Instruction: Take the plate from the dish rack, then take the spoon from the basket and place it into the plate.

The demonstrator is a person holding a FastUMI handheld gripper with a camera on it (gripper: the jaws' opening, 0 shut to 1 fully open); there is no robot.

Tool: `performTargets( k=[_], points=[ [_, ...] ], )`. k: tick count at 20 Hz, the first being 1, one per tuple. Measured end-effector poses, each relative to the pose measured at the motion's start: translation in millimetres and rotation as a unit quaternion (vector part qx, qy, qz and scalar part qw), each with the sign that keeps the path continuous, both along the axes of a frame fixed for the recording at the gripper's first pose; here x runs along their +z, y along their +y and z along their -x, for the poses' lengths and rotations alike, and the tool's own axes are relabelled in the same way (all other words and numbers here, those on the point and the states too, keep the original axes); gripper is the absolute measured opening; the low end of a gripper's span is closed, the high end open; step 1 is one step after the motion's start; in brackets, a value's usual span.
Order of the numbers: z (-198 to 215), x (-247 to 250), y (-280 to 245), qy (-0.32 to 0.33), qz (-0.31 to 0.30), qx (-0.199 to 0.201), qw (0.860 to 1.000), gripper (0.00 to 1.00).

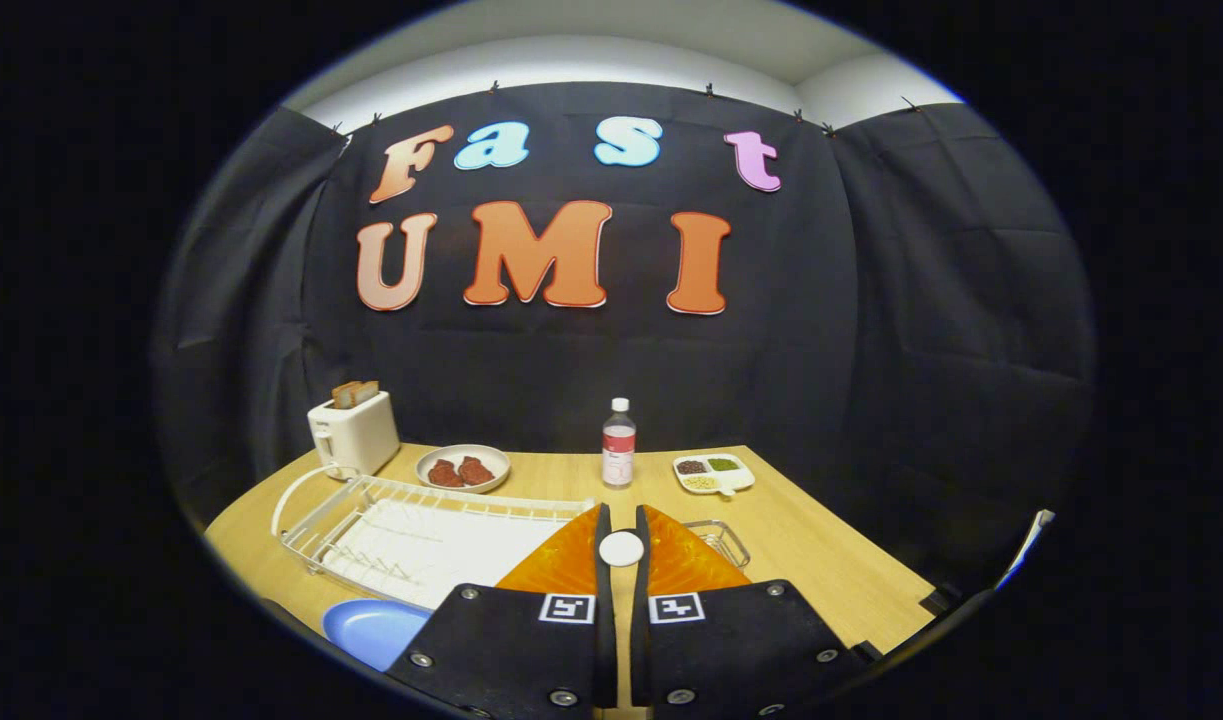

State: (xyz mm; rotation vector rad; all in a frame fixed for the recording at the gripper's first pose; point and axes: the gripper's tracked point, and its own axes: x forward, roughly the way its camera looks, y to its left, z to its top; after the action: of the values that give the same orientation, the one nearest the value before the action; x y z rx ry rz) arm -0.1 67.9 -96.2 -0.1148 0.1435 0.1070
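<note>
While I look along the 2 fingers, I see the gripper point(621, 548) with its jaws drawn nearly together, only a thin slit between them, and a small white round thing point(621, 548) sitting at their tips. I cannot tell whether that white thing is the spoon's end or whether both fingers press on it, so I cannot tell if the gripper is gripping anything.

The blue plate point(373, 630) lies flat on the wooden table point(831, 570), just beside the fingers on their left and in front of the dish rack point(421, 535), not in it. The white wire rack stands left of the fingers and beyond the plate, with a white tray under its wires. A small wire basket point(721, 540) peeks out just past the right fingertip; what is in it is hidden from me.

Beyond the rack, a white toaster point(354, 432) with toast in its slot stands at the far left of the table. Next to it is a round bowl point(463, 467) with 2 reddish-brown pieces in it. A clear bottle point(618, 442) with a white cap stands upright straight ahead of the fingertips, well apart from them. Right of the bottle lies a white divided dish point(713, 472) with dark, green and pale fillings in its compartments.
</note>
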Motion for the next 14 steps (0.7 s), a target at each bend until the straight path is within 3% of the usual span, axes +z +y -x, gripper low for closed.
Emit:
performTargets(
  k=[9,14],
  points=[
    [76,-29,113,0.036,-0.008,0.081,0.996,0.05],
    [97,-58,136,0.063,-0.010,0.092,0.994,0.05]
  ],
)
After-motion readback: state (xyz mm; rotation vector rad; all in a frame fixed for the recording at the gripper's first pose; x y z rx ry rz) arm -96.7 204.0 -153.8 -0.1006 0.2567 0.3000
